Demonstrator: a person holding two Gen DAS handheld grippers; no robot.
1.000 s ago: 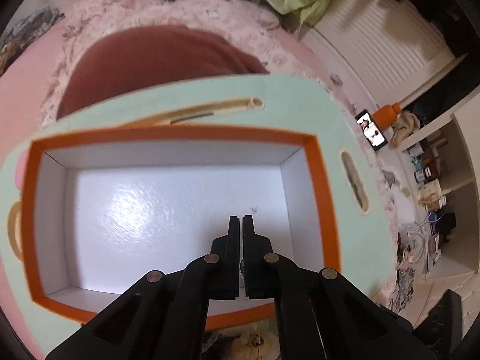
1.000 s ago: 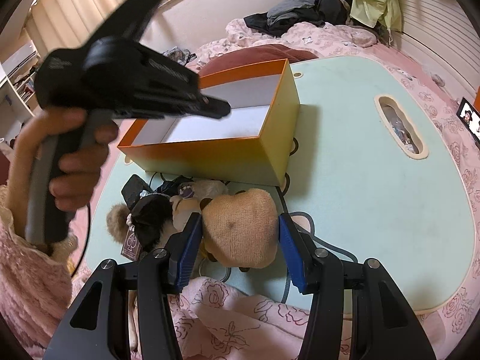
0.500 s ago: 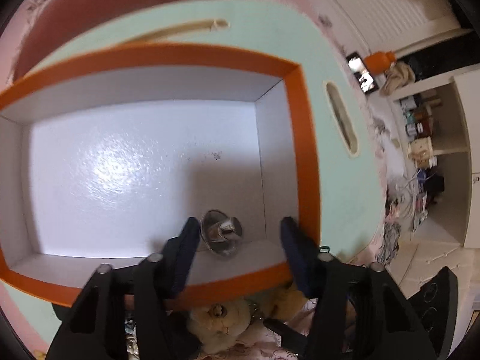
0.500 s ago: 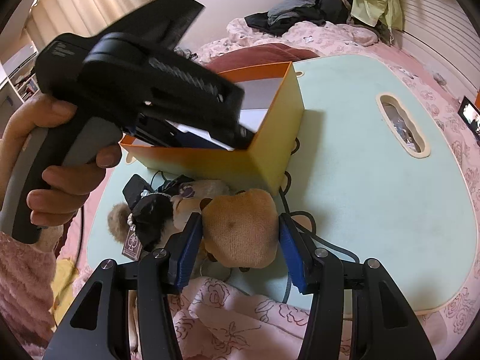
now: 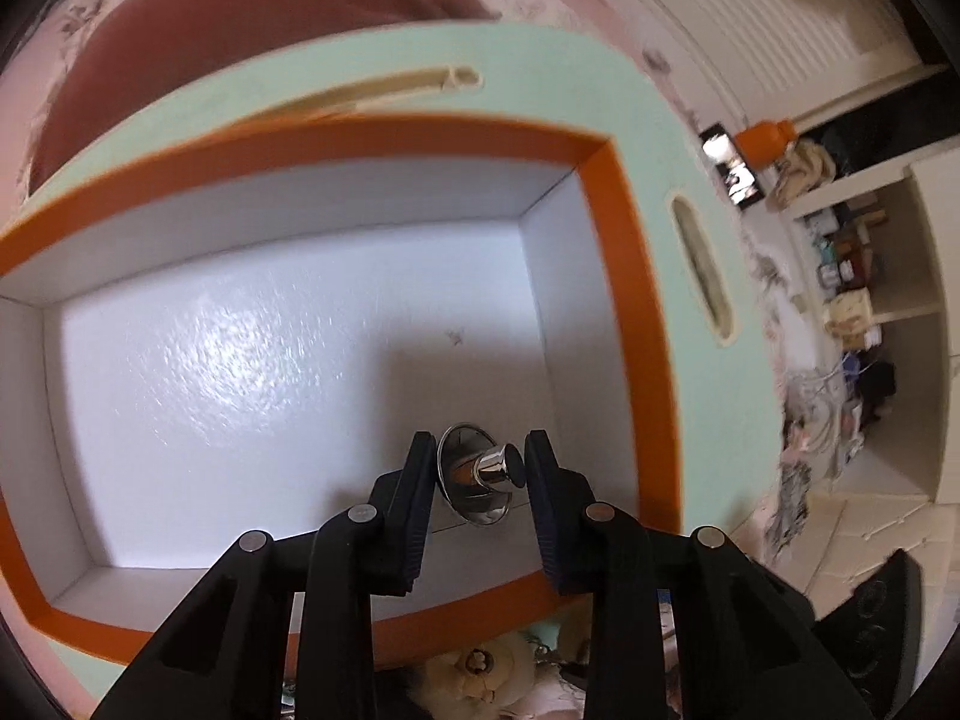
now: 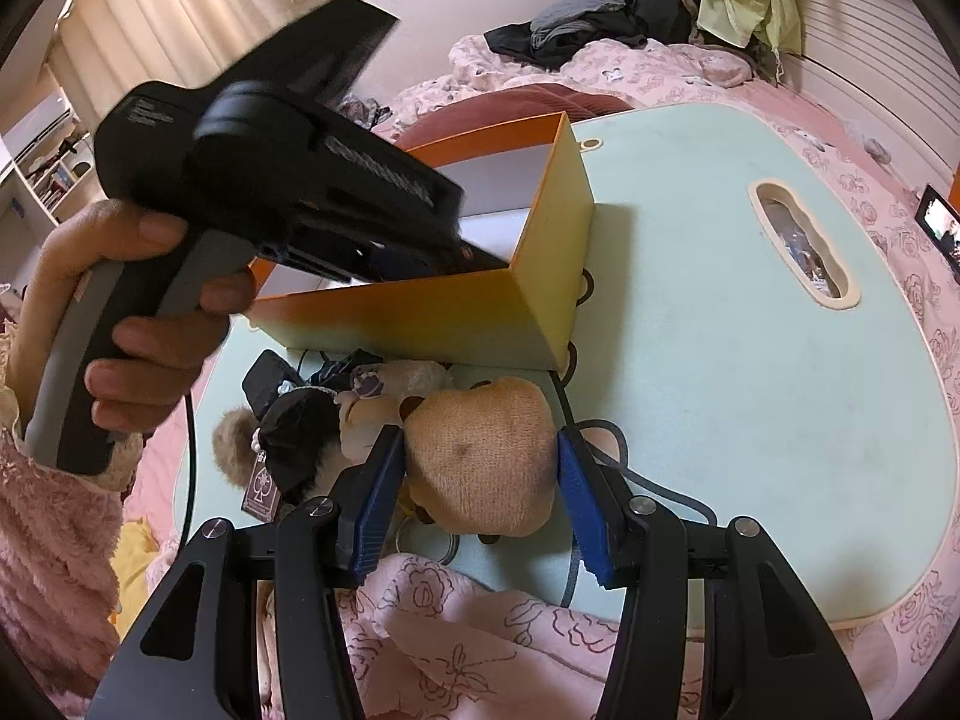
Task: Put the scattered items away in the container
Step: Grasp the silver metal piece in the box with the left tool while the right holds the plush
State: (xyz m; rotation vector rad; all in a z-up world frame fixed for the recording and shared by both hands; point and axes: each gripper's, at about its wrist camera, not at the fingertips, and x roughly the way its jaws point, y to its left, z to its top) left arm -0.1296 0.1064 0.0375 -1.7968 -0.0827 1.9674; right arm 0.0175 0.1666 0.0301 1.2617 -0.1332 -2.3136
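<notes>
Lying between the left gripper (image 5: 477, 468) fingers: metal piece (image 5: 480, 480), boxed.

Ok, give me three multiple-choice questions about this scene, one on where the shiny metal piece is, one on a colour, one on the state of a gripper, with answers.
1. Where does the small metal piece lie?
A. on the mint-green table
B. on the white floor inside the orange box
C. on the pink blanket

2. What colour is the rim of the orange box?
A. orange
B. blue
C. black

3. How does the right gripper stand?
A. shut on a playing card
B. shut with nothing in it
C. open, one finger on each side of the tan plush toy

Answers:
1. B: the left wrist view shows it on the box floor near the right wall, between the fingers of the open left gripper.
2. A: a broad orange band edges the white inside.
3. C: the blue pads flank the tan plush toy on the mint-green table.
</notes>
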